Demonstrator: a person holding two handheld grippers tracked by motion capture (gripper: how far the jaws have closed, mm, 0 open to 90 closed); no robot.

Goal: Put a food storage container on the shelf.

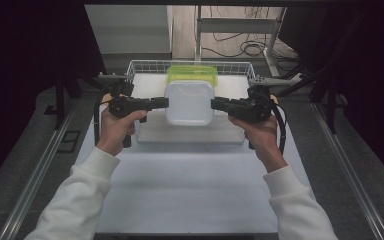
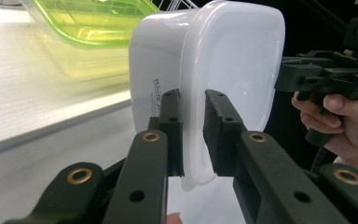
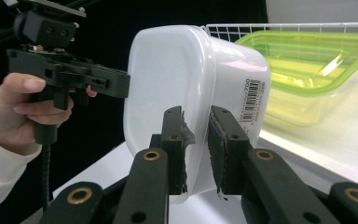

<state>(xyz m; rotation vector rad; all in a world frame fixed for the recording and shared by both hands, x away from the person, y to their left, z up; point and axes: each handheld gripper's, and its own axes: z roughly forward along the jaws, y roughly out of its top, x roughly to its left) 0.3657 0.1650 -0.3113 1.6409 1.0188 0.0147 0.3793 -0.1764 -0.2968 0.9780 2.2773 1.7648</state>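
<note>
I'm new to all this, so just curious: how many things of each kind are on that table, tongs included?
White lidded tub: 1
Green see-through tub: 1
Wire basket: 1
White tray: 1
Tongs, both clamped on the white tub's rim: 2, left tongs and right tongs
Total: 6

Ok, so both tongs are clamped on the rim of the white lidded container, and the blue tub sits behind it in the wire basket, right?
Not quite: the tub is translucent green, not blue, as the high view shows. The rest holds: the left tongs and right tongs each clamp the rim of the white lidded container, and the tub sits behind it in the wire basket.
</note>
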